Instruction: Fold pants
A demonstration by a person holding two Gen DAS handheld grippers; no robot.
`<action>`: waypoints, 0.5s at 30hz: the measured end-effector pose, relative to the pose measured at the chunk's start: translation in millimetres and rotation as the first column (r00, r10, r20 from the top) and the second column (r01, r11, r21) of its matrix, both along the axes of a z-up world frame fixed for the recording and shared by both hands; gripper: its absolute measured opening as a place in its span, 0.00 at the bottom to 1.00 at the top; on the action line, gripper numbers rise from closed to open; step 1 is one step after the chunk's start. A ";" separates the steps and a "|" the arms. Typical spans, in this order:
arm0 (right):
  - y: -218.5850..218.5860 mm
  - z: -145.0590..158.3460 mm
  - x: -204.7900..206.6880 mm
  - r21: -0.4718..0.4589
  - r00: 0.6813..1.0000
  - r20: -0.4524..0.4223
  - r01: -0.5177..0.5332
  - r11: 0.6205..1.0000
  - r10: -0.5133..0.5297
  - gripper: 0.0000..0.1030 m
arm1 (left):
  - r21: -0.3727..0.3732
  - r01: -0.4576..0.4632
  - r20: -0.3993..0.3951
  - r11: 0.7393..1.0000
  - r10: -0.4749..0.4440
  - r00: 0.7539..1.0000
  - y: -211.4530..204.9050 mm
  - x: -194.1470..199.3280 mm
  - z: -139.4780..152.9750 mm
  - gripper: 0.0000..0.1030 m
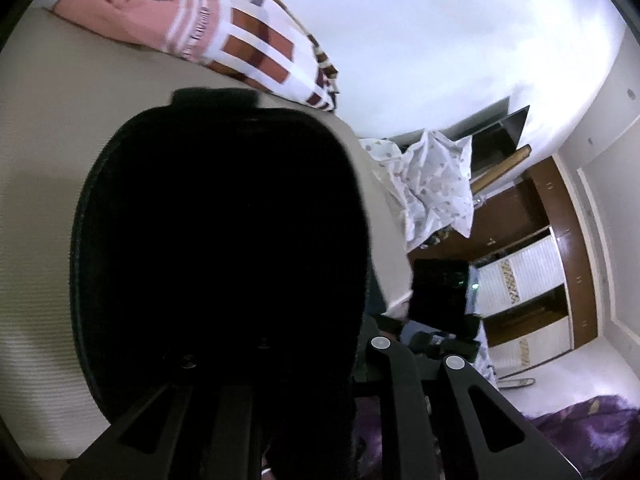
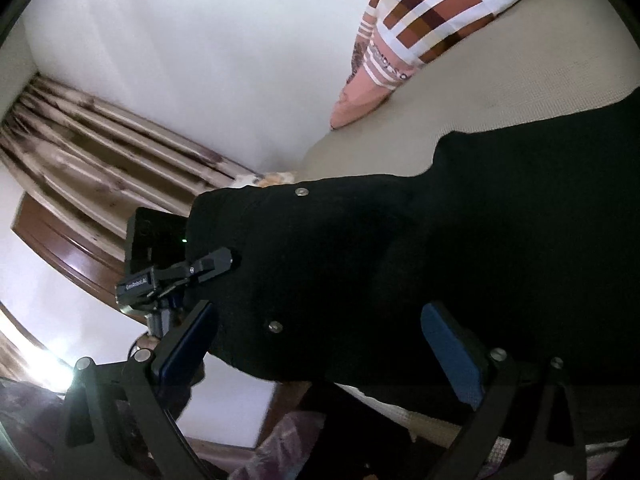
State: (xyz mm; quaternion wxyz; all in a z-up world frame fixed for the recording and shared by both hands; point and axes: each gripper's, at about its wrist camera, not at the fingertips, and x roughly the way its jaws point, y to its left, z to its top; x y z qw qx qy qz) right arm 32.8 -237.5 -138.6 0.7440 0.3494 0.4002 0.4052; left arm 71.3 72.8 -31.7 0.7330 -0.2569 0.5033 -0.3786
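Left gripper (image 2: 236, 258) pinches the black pants (image 2: 400, 260), right gripper (image 2: 316, 344) spread: mid-fold, next lay the raised edge across.

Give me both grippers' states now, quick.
Left gripper: shut on the black pants.
Right gripper: open, pants between its pads, not clamped.

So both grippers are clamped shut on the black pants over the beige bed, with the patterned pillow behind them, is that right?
Not quite. Only the left gripper is shut on the black pants. The right wrist view shows the right gripper with its blue pads spread wide apart, the cloth lying between them unclamped. The beige bed and patterned pillow are as you say.
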 end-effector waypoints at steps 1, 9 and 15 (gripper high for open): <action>-4.2 -0.4 2.0 0.025 1.000 -0.005 -0.001 1.000 0.001 0.99 | -0.009 0.006 -0.004 1.000 -0.006 1.000 -9.6 2.1 2.2 0.15; -61.9 -5.6 18.1 0.210 0.998 -0.047 0.050 0.976 -0.040 0.99 | -0.123 0.091 -0.037 0.988 -0.096 0.995 -122.5 34.0 13.0 0.15; -126.7 -22.4 13.6 0.249 0.989 -0.090 0.138 0.959 -0.119 0.99 | 0.007 0.229 -0.065 0.973 -0.228 0.972 -238.1 52.8 -2.5 0.17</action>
